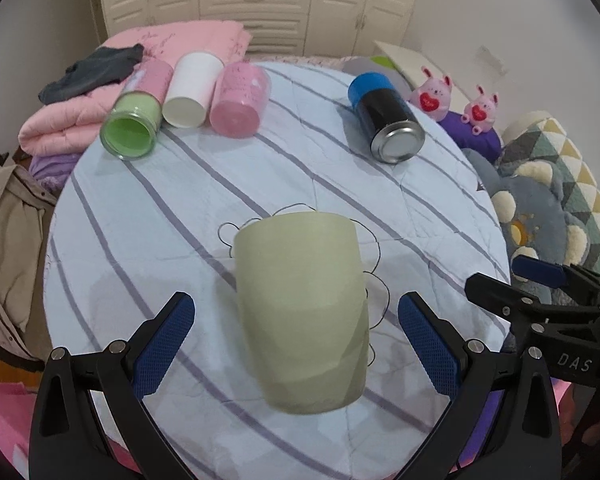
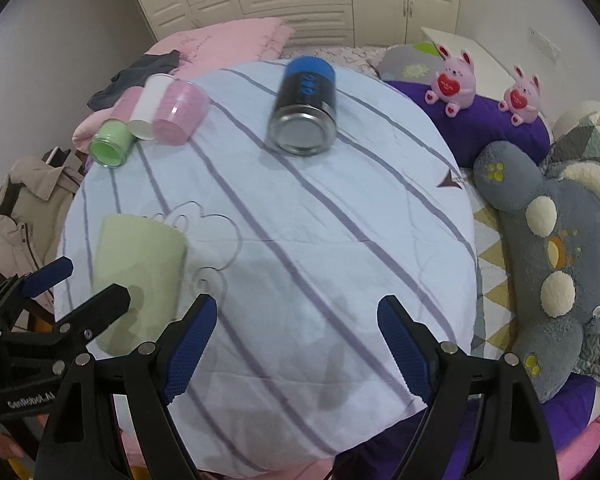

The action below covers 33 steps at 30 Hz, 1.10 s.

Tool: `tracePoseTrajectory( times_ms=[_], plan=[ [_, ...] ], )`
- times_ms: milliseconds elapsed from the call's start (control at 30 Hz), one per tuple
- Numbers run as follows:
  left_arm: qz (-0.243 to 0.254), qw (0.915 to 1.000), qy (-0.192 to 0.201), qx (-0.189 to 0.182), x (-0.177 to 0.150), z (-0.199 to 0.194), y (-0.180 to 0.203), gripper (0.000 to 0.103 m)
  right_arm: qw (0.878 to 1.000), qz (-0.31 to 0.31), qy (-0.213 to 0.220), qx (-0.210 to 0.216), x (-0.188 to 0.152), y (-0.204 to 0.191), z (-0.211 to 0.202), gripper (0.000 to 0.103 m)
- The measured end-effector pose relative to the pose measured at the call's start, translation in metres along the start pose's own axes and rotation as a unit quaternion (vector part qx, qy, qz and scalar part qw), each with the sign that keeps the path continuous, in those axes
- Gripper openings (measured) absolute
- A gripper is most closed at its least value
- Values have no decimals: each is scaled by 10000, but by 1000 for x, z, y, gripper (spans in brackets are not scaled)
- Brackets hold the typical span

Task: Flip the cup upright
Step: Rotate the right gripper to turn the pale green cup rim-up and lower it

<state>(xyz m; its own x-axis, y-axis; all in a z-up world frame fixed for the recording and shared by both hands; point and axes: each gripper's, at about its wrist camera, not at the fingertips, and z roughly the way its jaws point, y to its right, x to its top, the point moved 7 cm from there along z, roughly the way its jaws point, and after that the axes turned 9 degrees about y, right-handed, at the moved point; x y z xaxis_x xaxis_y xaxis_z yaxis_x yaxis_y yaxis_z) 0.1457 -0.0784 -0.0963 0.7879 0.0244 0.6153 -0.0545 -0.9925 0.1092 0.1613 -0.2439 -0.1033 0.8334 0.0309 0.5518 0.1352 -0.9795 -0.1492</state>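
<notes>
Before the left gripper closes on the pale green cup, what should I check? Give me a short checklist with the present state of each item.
1. Left gripper open wide enough for the pale green cup: ok, a gap shows on each side.
2. Cup centred between the fingers: ok in the left wrist view.
3. Pads touching the cup: not ok, both are apart from it.
4. Which end of the cup is the mouth: cannot tell, the picture is blurred and no opening shows.
5. Right gripper out of the way: ok, it is open, holds nothing and points at bare striped cloth.
6. Blue and black can clear of the cup: ok, it lies far behind.
</notes>
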Motion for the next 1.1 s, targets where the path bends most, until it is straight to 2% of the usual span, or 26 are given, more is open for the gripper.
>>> tracePoseTrajectory(
  times_ms=[533, 567, 633, 733, 967, 1100],
  plan=[
    [-444, 9972, -470, 368, -1, 36, -2, 103, 9992, -101, -322, 224, 2, 25, 29, 84],
    [-483, 9972, -471, 329, -1, 37, -1, 99, 9991, -107, -335, 234, 2, 25, 31, 84],
    [-525, 9971, -495, 250, -1, 39, -1, 81, 9990, -101, -353, 246, 3, 26, 33, 84],
    [-406, 9977, -483, 258, -1, 39, 1, 81, 9988, -100, -405, 257, 3, 26, 38, 84],
    [-492, 9974, -498, 174, 1, 36, -1, 81, 9985, -144, -424, 308, 3, 22, 40, 84],
    [-454, 9982, -381, 122, 7, 31, 1, 81, 9986, -174, -412, 300, 4, 19, 38, 84]
  ],
)
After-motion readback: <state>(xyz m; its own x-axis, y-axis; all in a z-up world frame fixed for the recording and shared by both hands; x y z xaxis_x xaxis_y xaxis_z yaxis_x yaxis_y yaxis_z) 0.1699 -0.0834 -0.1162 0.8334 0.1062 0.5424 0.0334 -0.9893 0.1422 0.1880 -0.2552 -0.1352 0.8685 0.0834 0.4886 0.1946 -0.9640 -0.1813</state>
